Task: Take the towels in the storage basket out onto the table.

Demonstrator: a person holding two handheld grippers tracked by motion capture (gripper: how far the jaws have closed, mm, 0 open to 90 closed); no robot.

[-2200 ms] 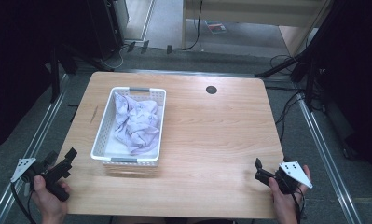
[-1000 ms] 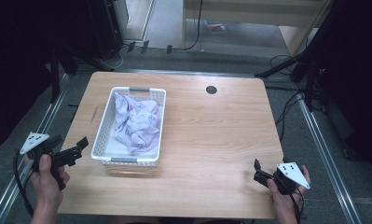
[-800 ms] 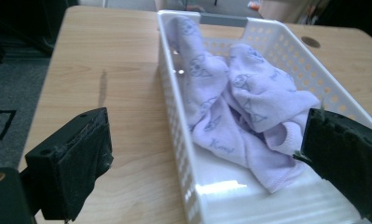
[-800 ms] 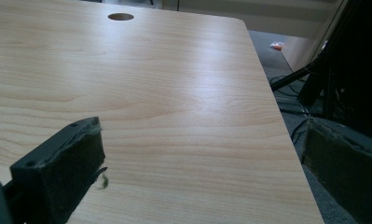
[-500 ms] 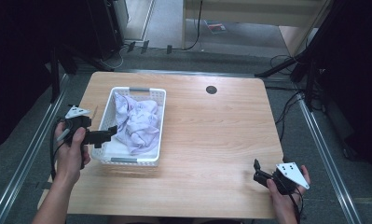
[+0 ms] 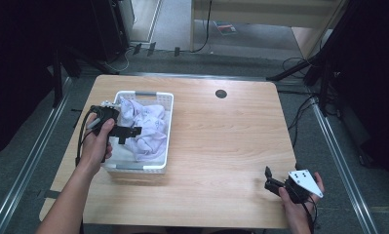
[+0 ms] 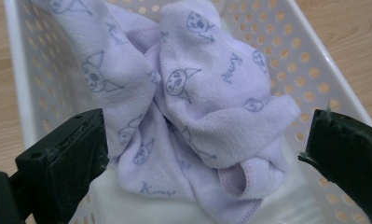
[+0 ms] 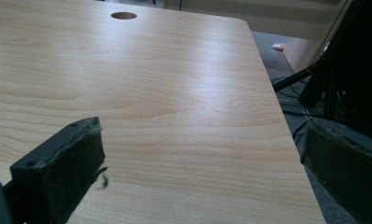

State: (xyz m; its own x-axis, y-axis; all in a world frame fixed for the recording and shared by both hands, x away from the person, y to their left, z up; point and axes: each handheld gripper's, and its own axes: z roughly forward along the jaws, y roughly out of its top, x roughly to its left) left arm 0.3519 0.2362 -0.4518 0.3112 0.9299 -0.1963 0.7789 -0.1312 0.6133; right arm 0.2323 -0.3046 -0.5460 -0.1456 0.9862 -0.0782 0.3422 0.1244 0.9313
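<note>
Towel (image 7: pixel 193 112) lilac, print reads "Kuromi" (partly legible), crumpled in basket (image 6: pixel 165 126) | left gripper (image 6: pixel 131 131) jaws spread over it | right gripper (image 6: pixel 270 181) jaws spread above table (image 6: pixel 221 146).

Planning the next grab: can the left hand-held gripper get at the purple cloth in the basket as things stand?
Probably yes. The left hand-held gripper hangs open over the white basket, its jaws to either side of the purple cloth, with nothing between them.
</note>
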